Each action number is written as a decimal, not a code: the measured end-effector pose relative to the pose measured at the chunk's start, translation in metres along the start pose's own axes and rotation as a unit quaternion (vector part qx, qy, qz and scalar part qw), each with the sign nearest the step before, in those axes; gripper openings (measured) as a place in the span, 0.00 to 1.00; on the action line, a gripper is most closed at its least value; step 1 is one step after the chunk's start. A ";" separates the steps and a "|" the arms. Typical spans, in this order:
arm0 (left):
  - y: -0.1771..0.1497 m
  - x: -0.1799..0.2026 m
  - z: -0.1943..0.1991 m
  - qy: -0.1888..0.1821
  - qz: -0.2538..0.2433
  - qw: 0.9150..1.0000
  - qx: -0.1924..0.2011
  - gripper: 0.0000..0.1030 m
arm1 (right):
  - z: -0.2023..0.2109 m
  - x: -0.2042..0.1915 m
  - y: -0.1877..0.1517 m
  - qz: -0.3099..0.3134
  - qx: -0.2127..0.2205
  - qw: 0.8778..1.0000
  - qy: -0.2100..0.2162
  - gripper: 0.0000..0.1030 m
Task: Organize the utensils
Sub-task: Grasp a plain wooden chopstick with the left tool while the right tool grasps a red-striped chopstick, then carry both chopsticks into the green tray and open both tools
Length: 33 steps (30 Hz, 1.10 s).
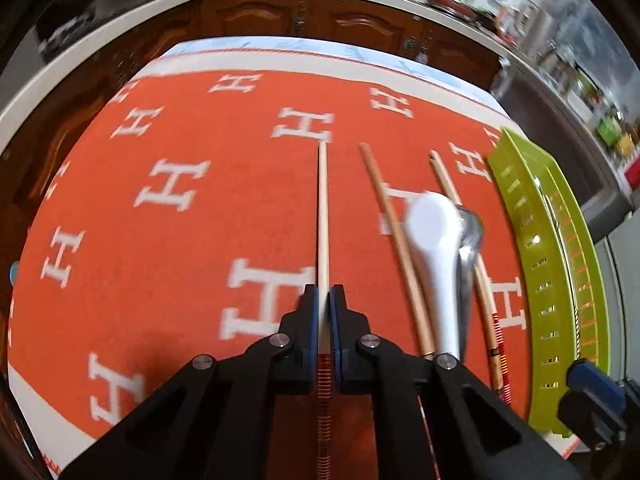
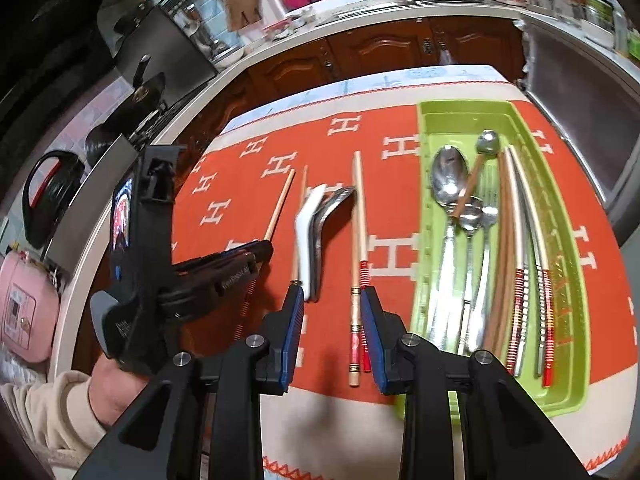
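Utensils lie partly sorted, partly loose on the orange cloth.

Left wrist view: the left gripper is clamped on one chopstick, which runs straight ahead from between the pads. To its right lie a second chopstick, a white spoon touching a metal spoon, and a banded chopstick. The green tray sits at the right edge.

Right wrist view: the right gripper stands partly open and empty over a red-banded chopstick pair, pads not touching it. The tray holds spoons, a fork and chopsticks. The left gripper shows side-on at the left, held by a hand.

Risks, as a judgement: the grip sits near the chopstick's banded end, so the long free end may swing or pivot during lift. It may also sweep the nearby spoons on the way to the tray. A lone stick may slip from the narrow pads. Closing the right gripper here may catch only one stick of the pair.
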<state>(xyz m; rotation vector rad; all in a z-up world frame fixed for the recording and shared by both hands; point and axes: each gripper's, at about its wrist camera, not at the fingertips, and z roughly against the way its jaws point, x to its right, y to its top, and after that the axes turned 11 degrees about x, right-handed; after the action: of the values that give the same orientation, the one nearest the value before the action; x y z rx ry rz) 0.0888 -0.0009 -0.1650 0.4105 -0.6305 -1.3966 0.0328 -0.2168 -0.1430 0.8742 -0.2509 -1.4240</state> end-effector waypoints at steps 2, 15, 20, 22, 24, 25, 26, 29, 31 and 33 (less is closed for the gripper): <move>0.002 -0.013 0.004 0.002 0.013 1.000 0.001 0.03 | -0.009 -0.011 -0.001 0.018 -0.007 1.000 0.010 0.29; 0.007 -0.066 0.030 -0.001 0.033 0.999 0.035 0.03 | -0.093 -0.047 -0.022 0.055 -0.079 0.995 0.004 0.21; 0.002 -0.077 0.023 -0.012 0.047 0.998 0.027 0.03 | -0.102 -0.059 -0.027 0.082 -0.073 0.994 -0.018 0.20; 0.001 -0.080 0.021 -0.016 0.050 0.998 0.024 0.03 | -0.107 -0.066 -0.024 0.095 -0.069 0.993 -0.029 0.20; 0.000 -0.081 0.020 -0.019 0.050 0.998 0.024 0.03 | -0.113 -0.074 -0.022 0.113 -0.062 0.991 -0.042 0.21; 0.000 -0.081 0.020 -0.021 0.048 0.998 0.024 0.03 | -0.118 -0.079 -0.021 0.124 -0.056 0.989 -0.050 0.21; 0.000 -0.082 0.020 -0.021 0.047 0.998 0.023 0.03 | -0.122 -0.084 -0.020 0.138 -0.049 0.987 -0.059 0.21; 0.000 -0.084 0.023 -0.025 0.049 0.998 0.024 0.03 | -0.132 -0.097 -0.019 0.171 -0.030 0.981 -0.083 0.18; 0.001 -0.083 0.026 -0.027 0.050 0.998 0.028 0.03 | -0.134 -0.100 -0.019 0.168 -0.027 0.982 -0.081 0.08; 0.002 -0.080 0.029 -0.033 0.049 0.998 0.029 0.03 | -0.133 -0.101 -0.018 0.161 -0.030 0.983 -0.078 0.06</move>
<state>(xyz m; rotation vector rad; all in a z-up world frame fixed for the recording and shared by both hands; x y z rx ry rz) 0.0681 0.0815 -0.1545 0.3754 -0.7367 -1.3041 0.0854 -0.0723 -0.2106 0.6394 -0.4456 -1.1918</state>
